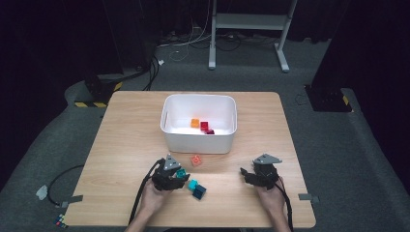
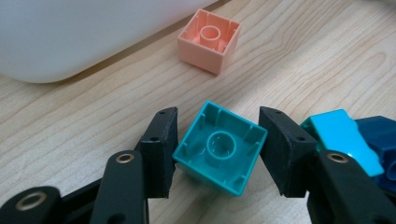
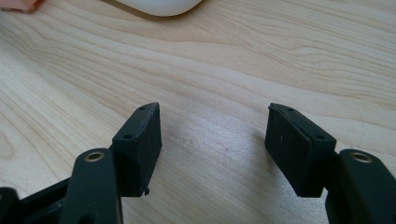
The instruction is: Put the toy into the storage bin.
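Note:
A teal brick [image 2: 219, 149] lies upside down on the wooden table [image 1: 125, 145], its hollow side up. My left gripper [image 2: 217, 137] is shut on it, one pad against each side. In the high view that gripper [image 1: 182, 176] sits near the table's front, left of centre. My right gripper [image 3: 212, 135] stands open over bare wood with nothing between its fingers; in the high view it [image 1: 245, 175] is at the front right. A salmon brick [image 2: 210, 39], also hollow side up, lies just ahead of the teal one, near the white bin [image 1: 198, 140].
A light cyan brick [image 1: 193, 184] and a dark blue brick [image 1: 199, 192] lie close to the right of my left gripper. The bin holds an orange brick [image 1: 195, 123] and two red ones [image 1: 205, 127]. Cables trail off the table's front edge.

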Tool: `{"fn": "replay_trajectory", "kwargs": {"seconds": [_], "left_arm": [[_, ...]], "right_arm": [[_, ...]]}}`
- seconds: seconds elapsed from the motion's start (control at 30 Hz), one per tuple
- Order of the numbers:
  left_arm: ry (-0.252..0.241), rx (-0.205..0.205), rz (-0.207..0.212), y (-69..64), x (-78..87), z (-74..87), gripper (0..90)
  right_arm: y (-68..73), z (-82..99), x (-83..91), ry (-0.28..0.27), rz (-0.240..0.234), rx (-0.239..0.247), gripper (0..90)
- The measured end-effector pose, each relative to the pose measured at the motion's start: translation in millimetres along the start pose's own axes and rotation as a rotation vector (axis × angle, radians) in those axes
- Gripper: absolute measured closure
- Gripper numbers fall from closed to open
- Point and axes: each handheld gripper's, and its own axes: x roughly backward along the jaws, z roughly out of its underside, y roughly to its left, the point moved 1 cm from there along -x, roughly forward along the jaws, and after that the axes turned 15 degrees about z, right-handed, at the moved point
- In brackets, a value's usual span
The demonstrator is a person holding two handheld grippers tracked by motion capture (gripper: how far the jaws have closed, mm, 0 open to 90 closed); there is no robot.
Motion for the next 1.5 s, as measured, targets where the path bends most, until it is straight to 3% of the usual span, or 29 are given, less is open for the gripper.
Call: {"fn": "replay_trajectory", "kwargs": {"seconds": [0.73,1.5], "left_arm": [[-0.025,0.003,0.068,-1.7,27.9,-21.4,49.0],[-0.080,0.002,0.072,5.3,68.8,-52.7,49.2]], "right_arm": [[0.0,0.0,0.0,0.000,0.000,0.000,36.1],[0.0,0.0,0.0,0.000,0.000,0.000,36.1]]}}
